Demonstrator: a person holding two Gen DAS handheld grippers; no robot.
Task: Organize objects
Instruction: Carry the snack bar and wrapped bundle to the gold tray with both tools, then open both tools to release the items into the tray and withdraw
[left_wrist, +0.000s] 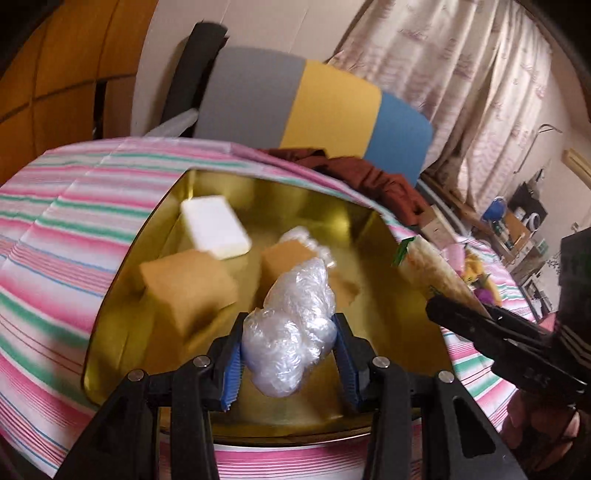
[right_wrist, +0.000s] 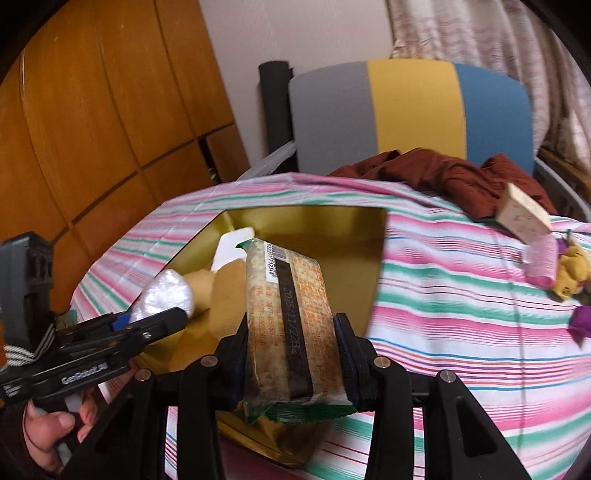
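Gold tin on the striped desk cloth, already holding brown boxes and a white block. Left gripper clamped on a crumpled plastic wad; right gripper clamped on a snack packet, both above the tin. Carrying step, likely; next: lowering in, then easing both jaws apart.

My right claw gripped the snack packet (date stamp showing) above the gold tin.
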